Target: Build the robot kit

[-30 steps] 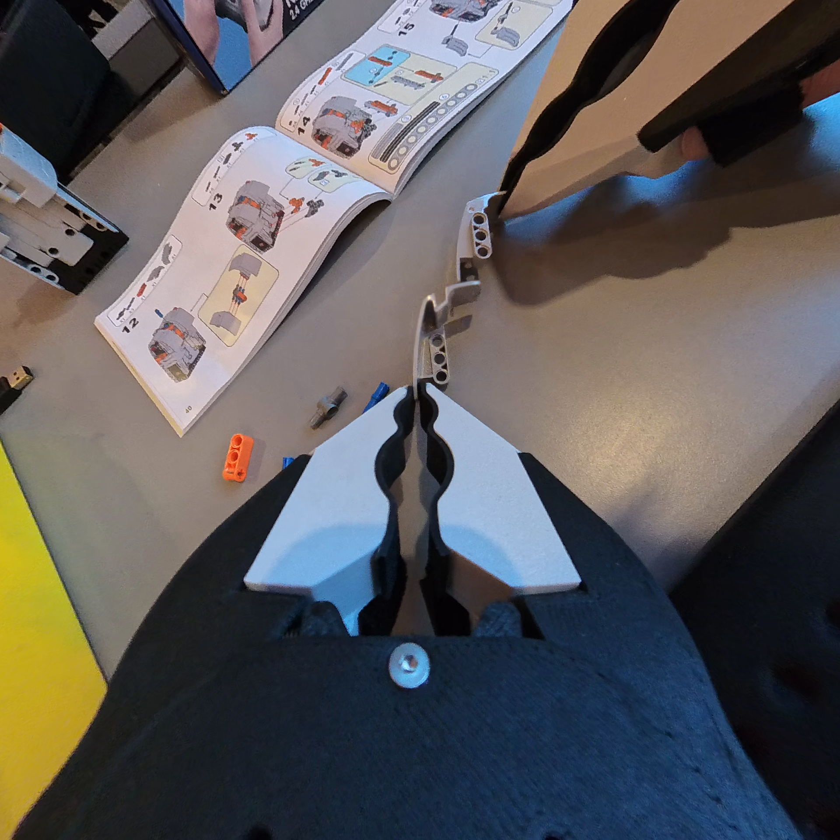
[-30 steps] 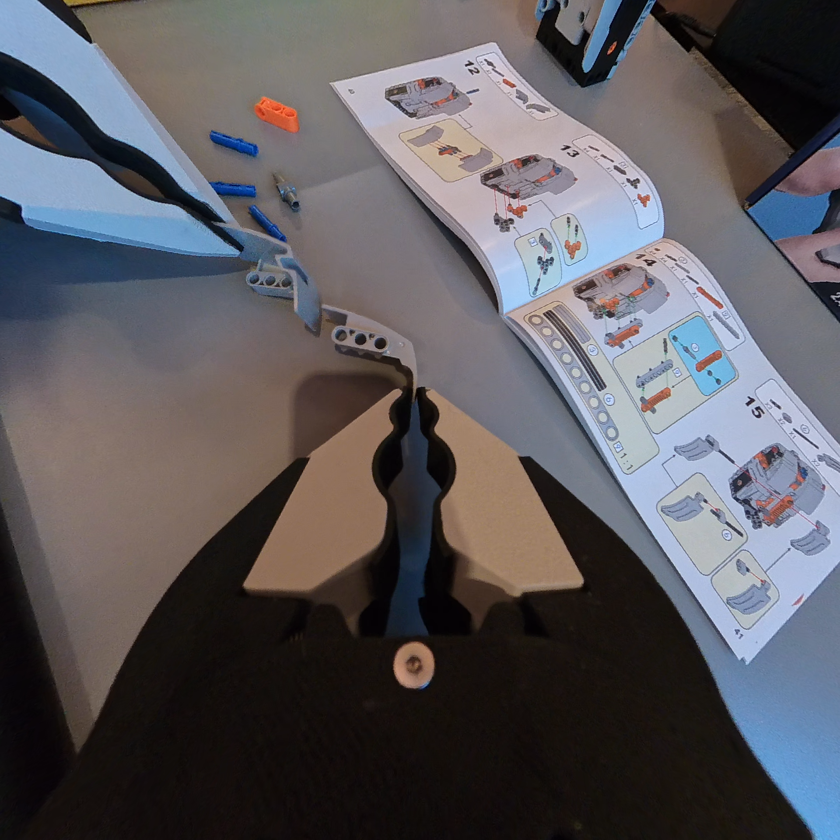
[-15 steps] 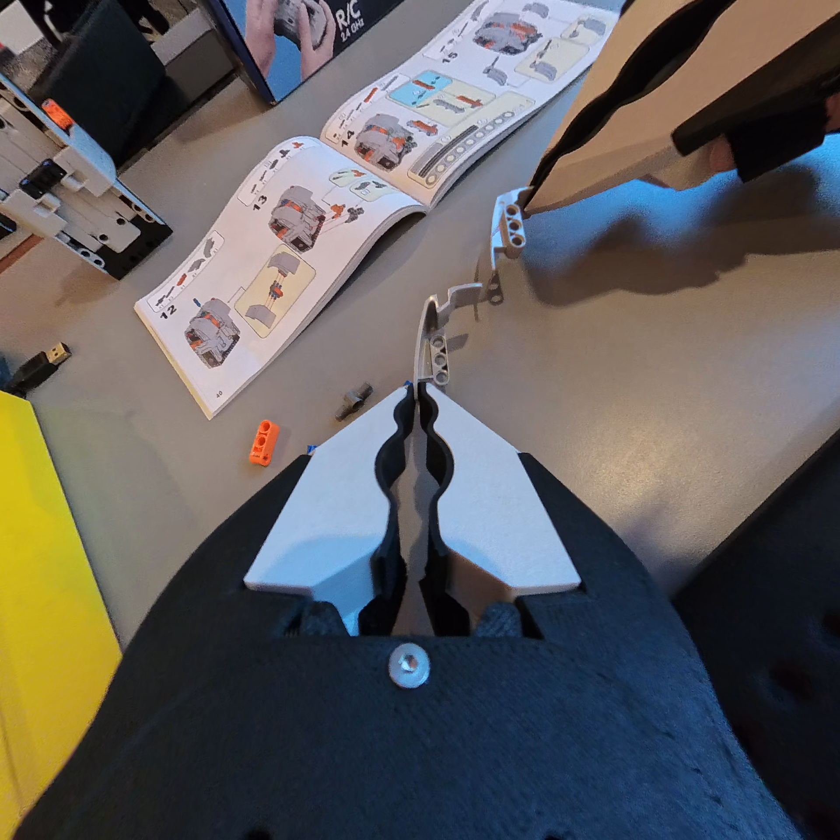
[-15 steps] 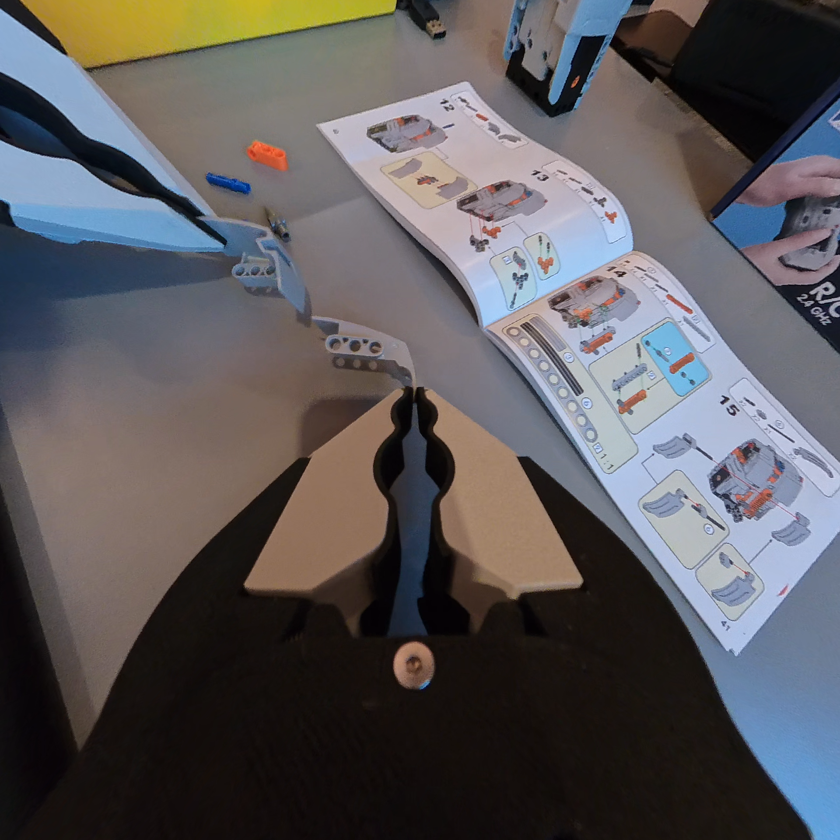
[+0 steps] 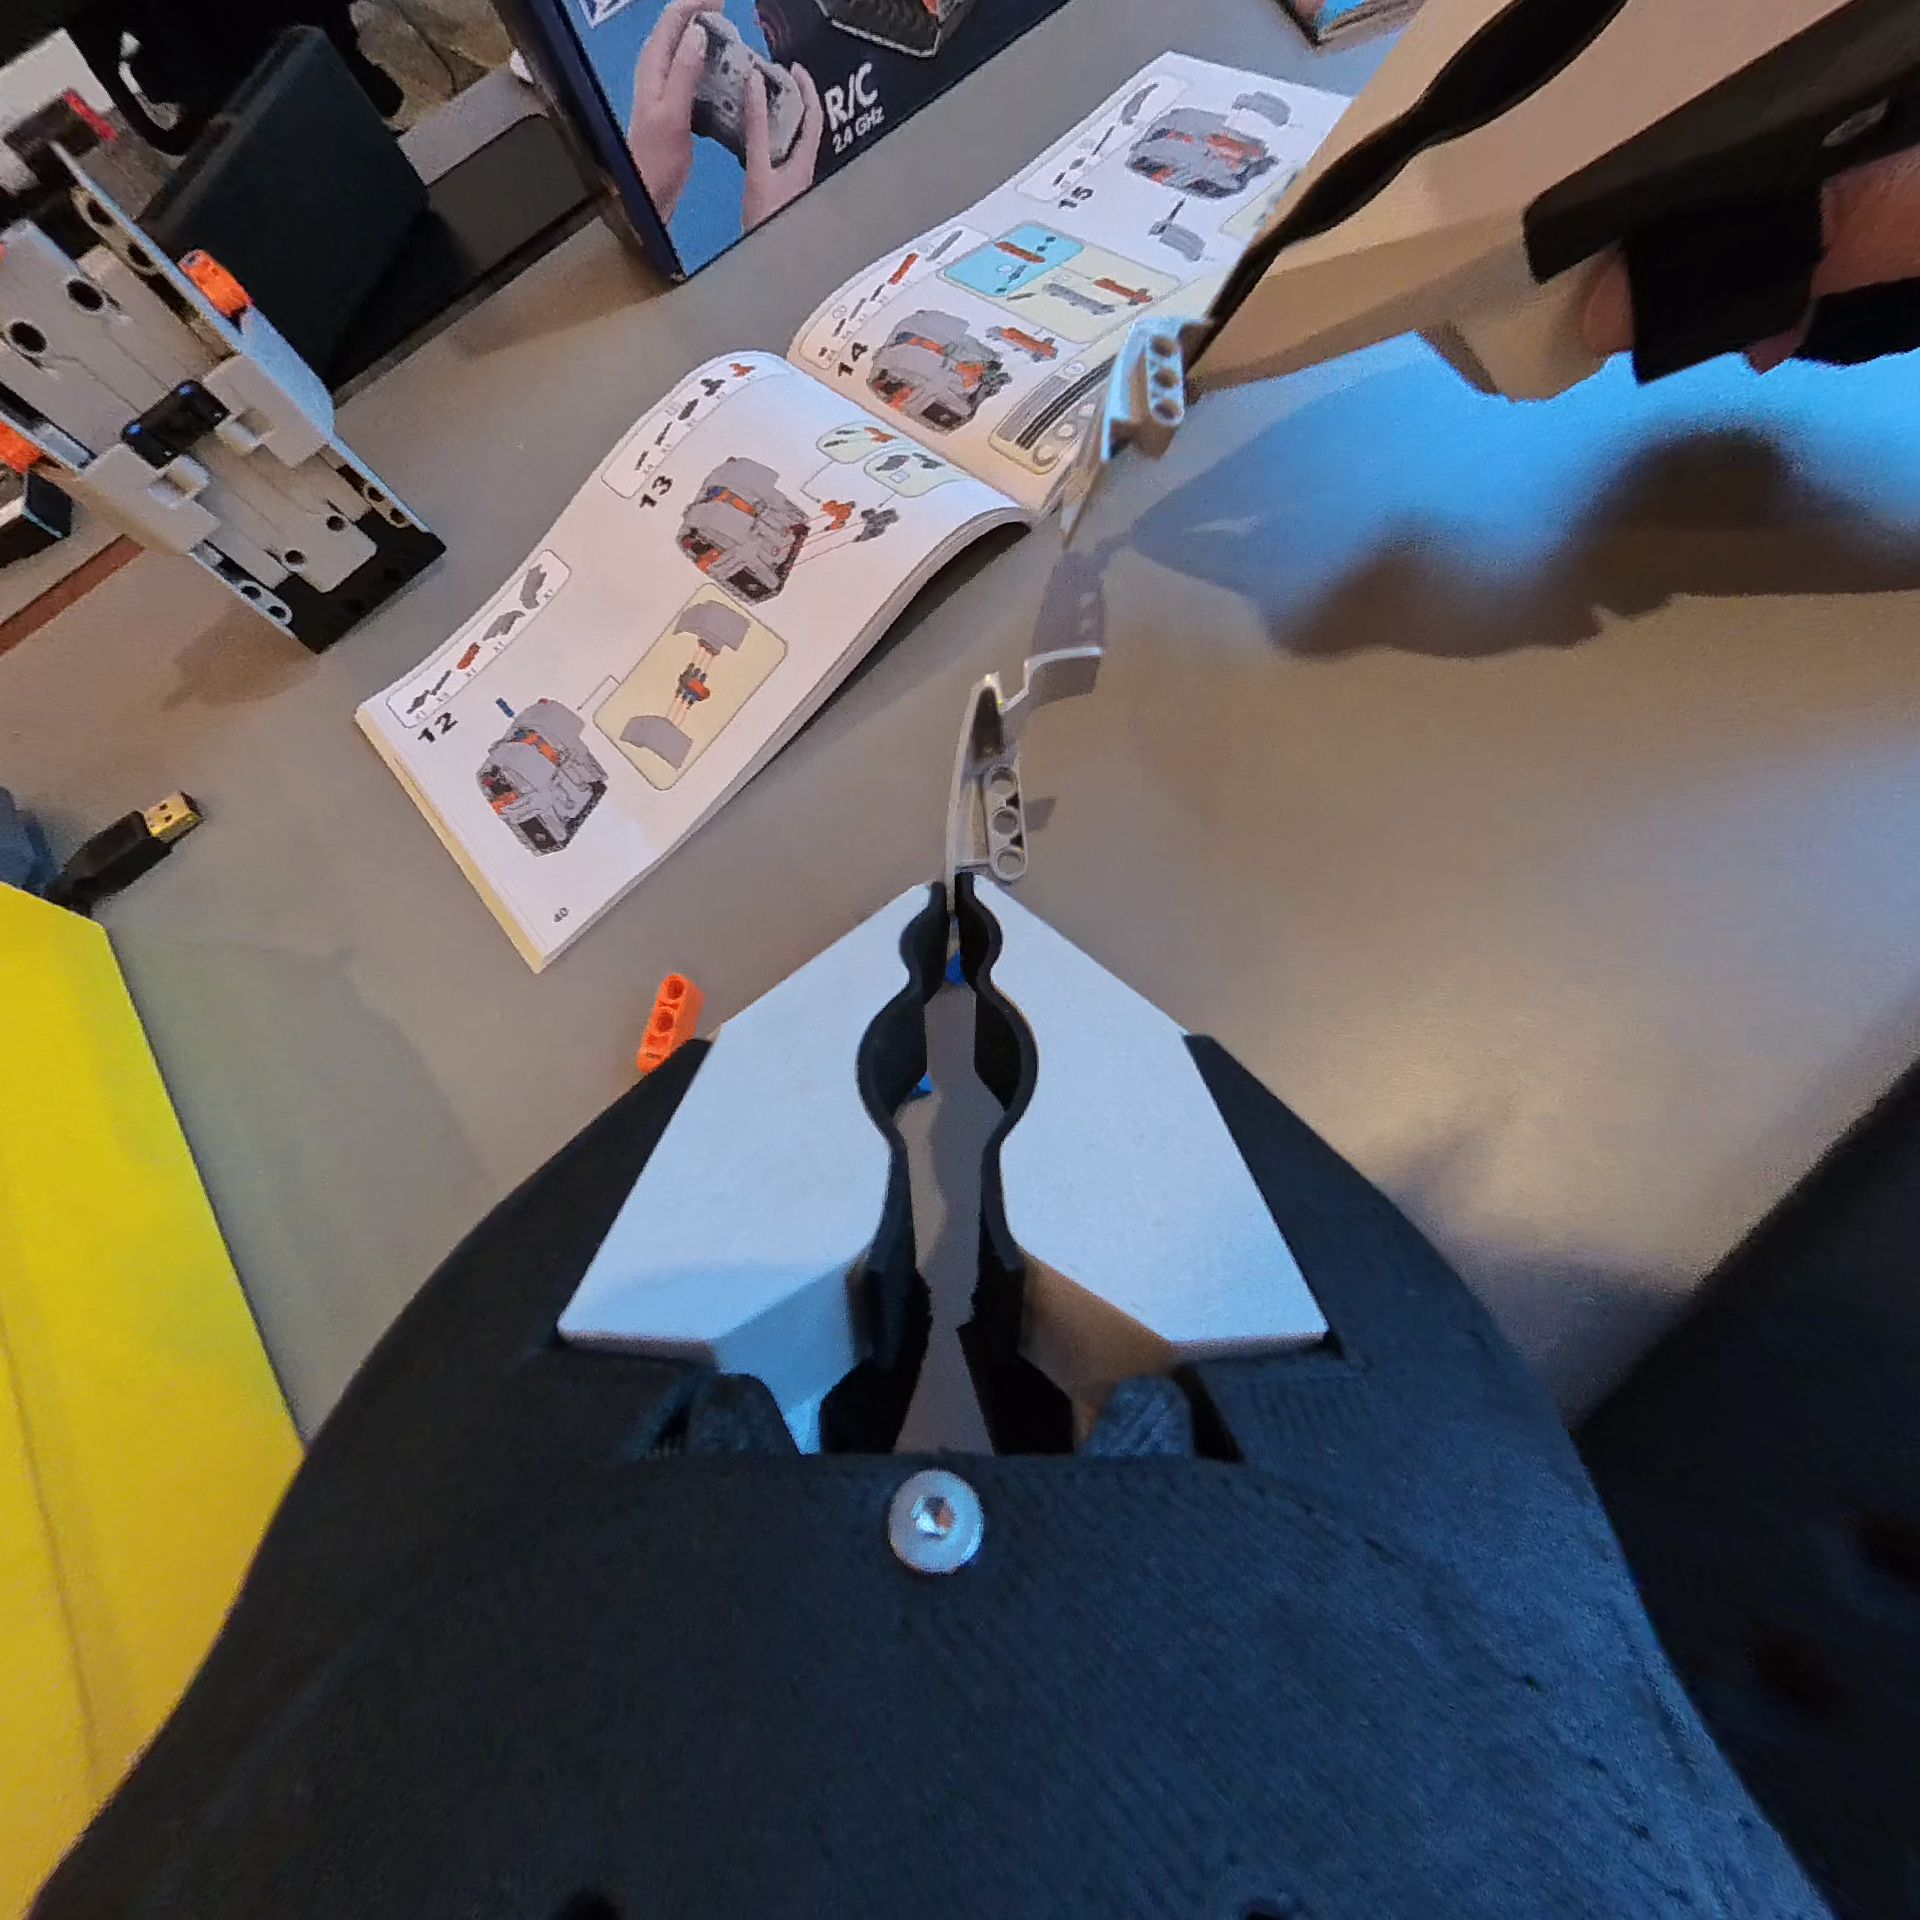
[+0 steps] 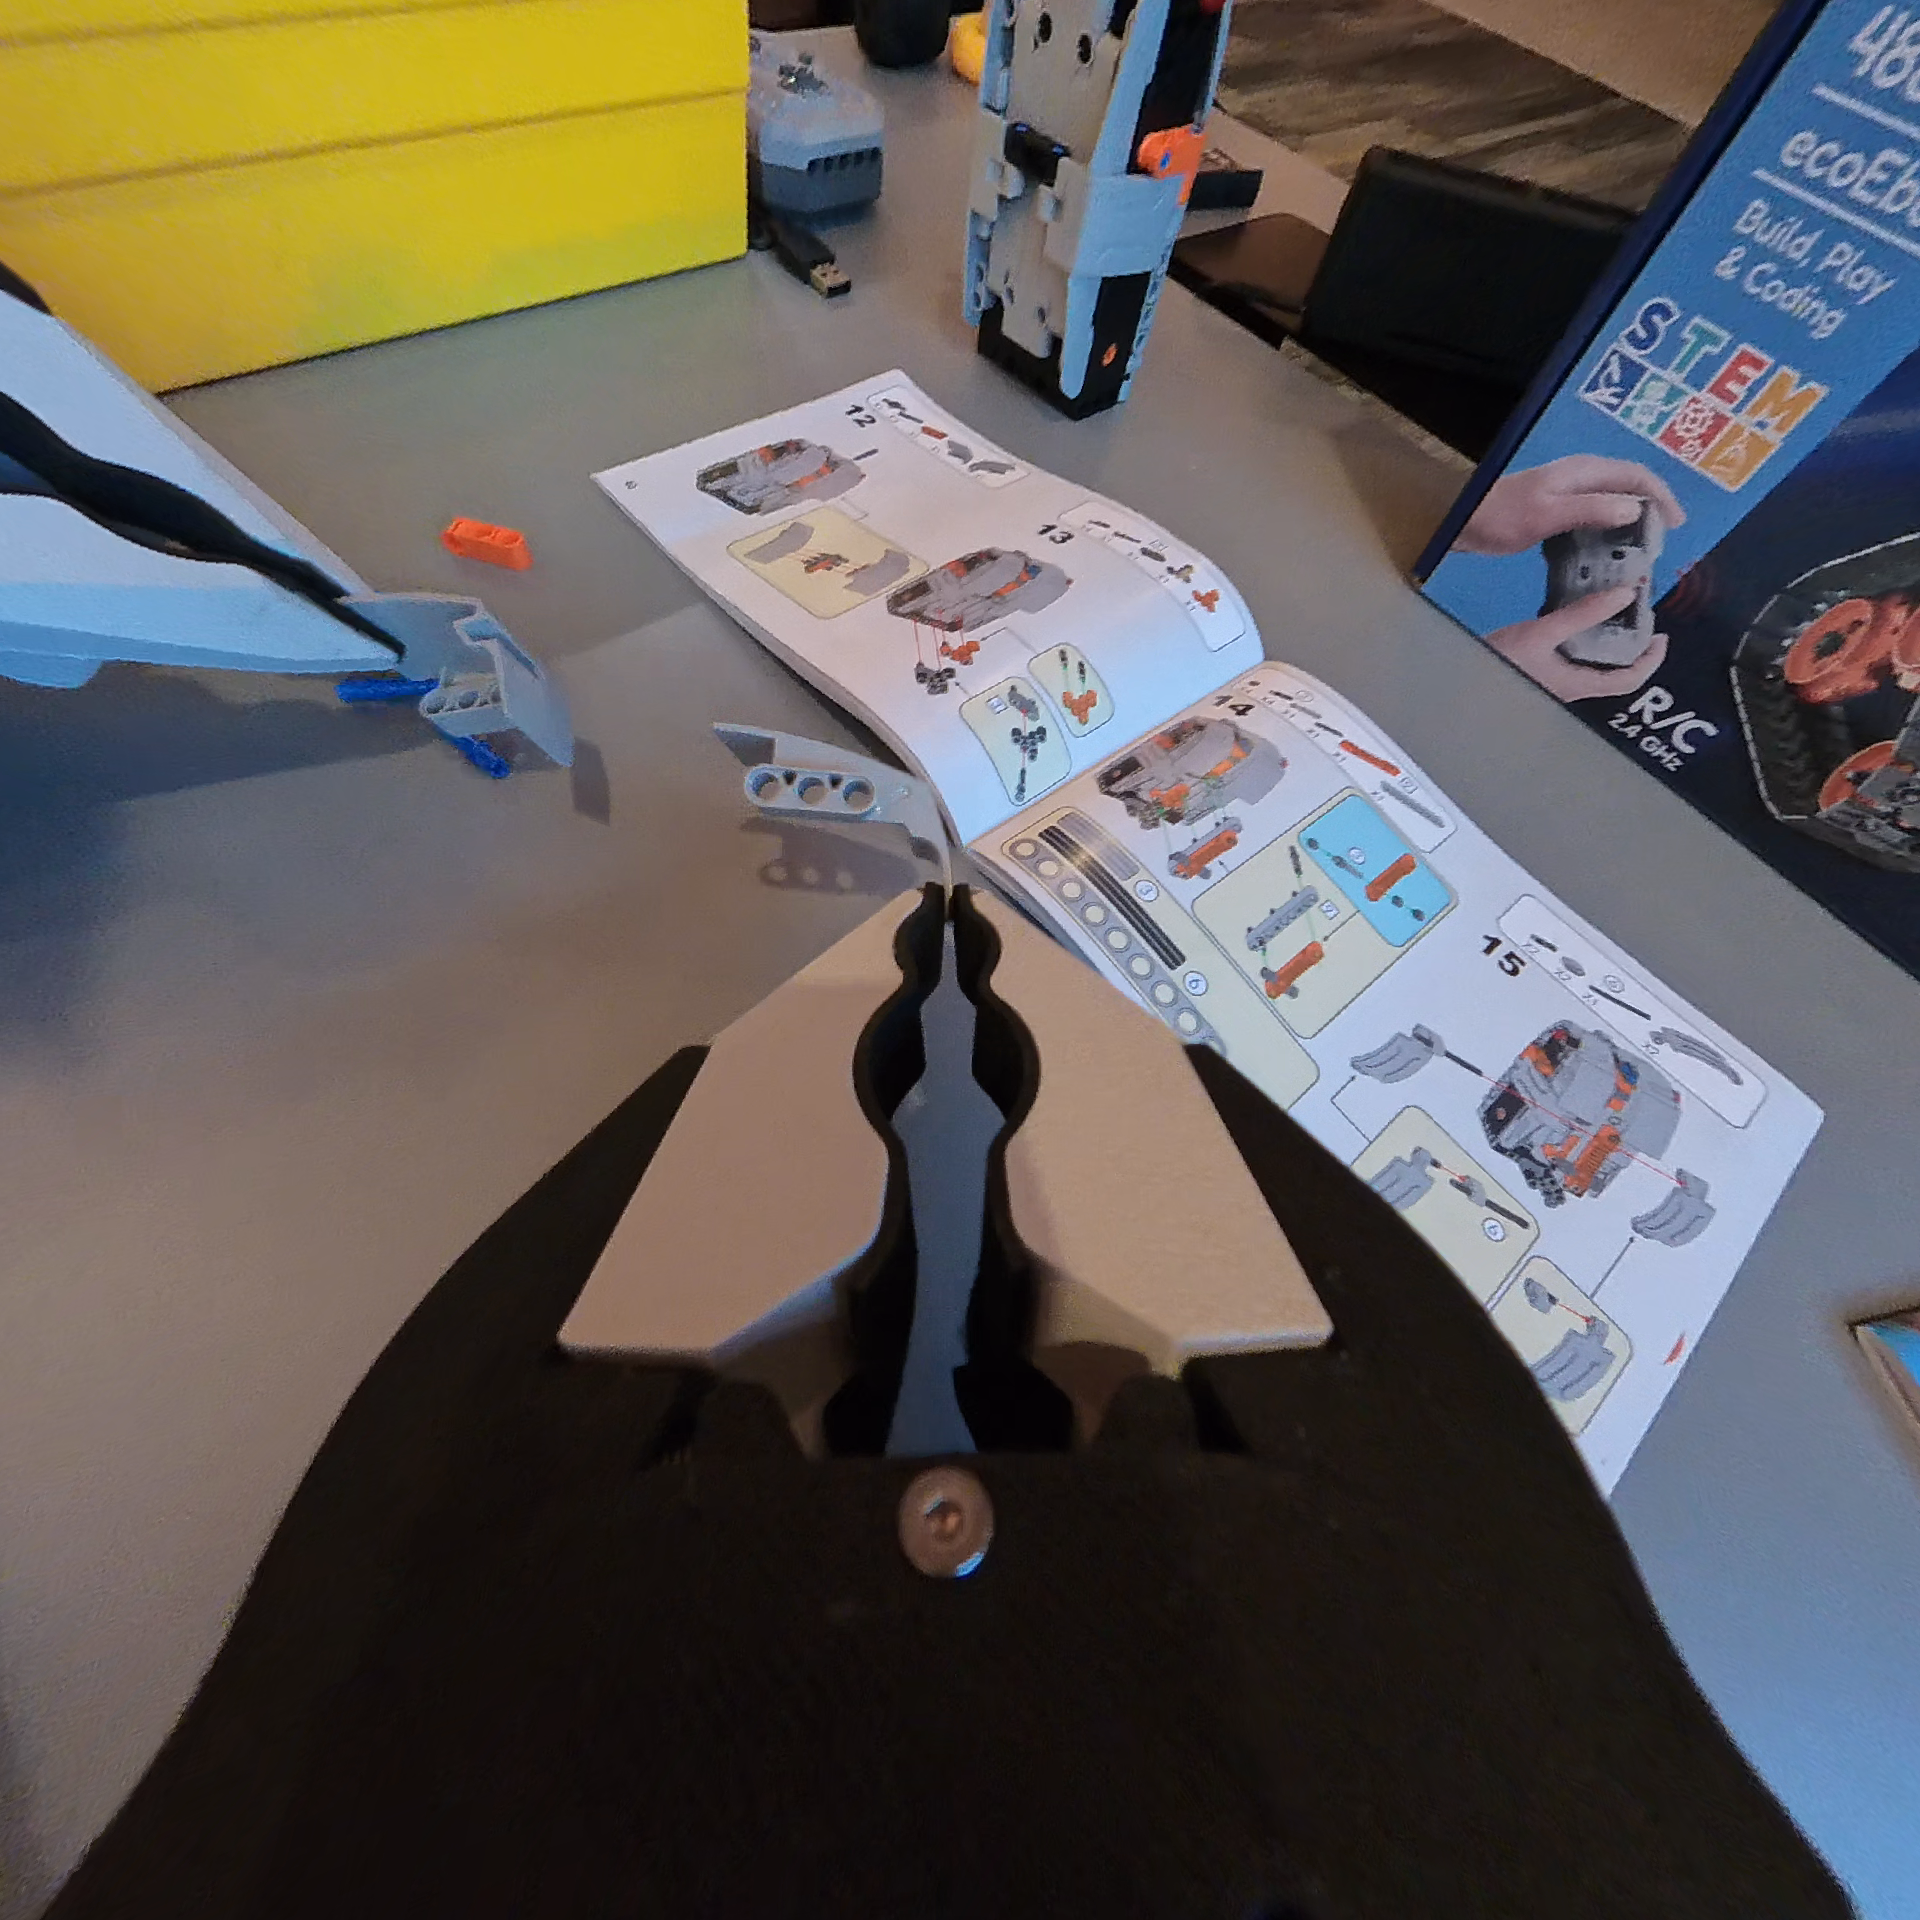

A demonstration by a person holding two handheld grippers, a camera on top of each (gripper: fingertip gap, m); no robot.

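Observation:
My left gripper is shut on the end of a grey curved panel piece with a row of pin holes, held above the grey table. My right gripper is shut on a second, similar grey panel. In the left wrist view the right gripper and its panel are up at the right. In the right wrist view the left gripper and its panel are at the left. A gap separates the two panels.
An open instruction booklet lies on the table. An orange piece and blue pins lie near the left gripper. A yellow box, a partly built model, a USB plug and a blue product box stand farther off. About 12 centimetres separates my left fingertips from my right.
Both grippers have risen from the table with their panels. The two panels, which met end to end, have drawn apart.

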